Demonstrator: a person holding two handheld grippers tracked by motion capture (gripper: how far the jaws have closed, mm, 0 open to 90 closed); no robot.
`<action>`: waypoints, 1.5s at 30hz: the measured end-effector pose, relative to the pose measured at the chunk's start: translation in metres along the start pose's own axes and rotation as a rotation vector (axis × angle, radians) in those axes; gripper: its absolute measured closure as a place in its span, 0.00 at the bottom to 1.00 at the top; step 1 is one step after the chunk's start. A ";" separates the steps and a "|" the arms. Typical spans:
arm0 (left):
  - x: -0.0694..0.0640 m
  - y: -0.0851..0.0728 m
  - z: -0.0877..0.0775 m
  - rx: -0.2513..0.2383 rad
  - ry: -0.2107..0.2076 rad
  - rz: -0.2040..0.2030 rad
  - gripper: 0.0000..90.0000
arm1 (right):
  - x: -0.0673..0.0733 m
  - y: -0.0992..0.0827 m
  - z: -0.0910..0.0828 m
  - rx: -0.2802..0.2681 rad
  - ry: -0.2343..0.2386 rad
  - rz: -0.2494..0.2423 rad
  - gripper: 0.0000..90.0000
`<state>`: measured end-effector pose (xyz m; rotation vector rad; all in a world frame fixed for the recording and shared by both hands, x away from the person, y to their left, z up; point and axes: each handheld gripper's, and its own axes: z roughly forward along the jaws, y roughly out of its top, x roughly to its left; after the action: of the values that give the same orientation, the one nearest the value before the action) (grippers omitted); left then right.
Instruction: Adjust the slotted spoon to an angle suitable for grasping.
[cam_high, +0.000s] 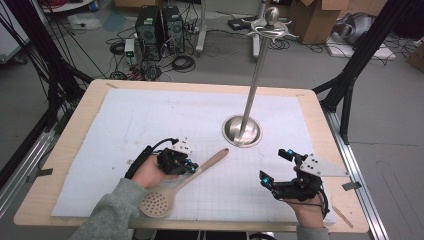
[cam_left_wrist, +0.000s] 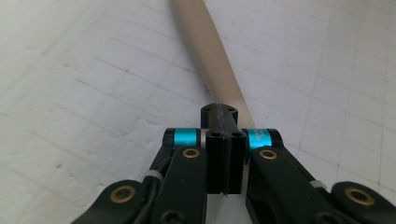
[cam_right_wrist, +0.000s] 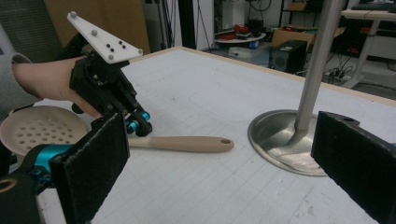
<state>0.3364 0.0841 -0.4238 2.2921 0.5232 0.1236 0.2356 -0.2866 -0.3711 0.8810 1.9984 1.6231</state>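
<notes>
A wooden slotted spoon (cam_high: 172, 190) lies on the white mat, its perforated head (cam_right_wrist: 39, 128) near the front edge and its handle (cam_left_wrist: 212, 60) pointing toward the stand. My left gripper (cam_high: 193, 166) is shut, jaws pressed together, with its tips down on the middle of the handle; nothing shows between the pads. The right gripper view shows that left gripper (cam_right_wrist: 138, 125) touching the spoon (cam_right_wrist: 182, 143). My right gripper (cam_high: 275, 165) stands wide open to the right of the spoon, nothing between its jaws (cam_right_wrist: 224, 163). A metal stand (cam_high: 241, 131) rises from a round base behind both.
The stand's pole (cam_right_wrist: 313, 70) carries hooks at the top (cam_high: 271, 22). The white gridded mat (cam_high: 150, 115) covers most of the wooden table (cam_high: 320, 110). Computers, cables and boxes sit on the floor beyond the far edge.
</notes>
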 end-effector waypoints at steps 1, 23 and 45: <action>0.000 0.000 0.000 0.000 0.000 0.000 1.00 | 0.000 0.000 0.000 0.000 0.000 0.000 0.03; -0.055 -0.002 -0.023 0.048 0.055 -0.068 1.00 | 0.001 0.001 0.004 -0.004 0.011 -0.007 0.03; -0.062 -0.011 -0.013 0.242 0.102 0.007 1.00 | 0.001 0.001 0.006 0.002 0.015 0.006 0.03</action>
<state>0.2728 0.0743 -0.4175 2.5333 0.6104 0.1910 0.2394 -0.2812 -0.3713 0.8788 2.0098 1.6354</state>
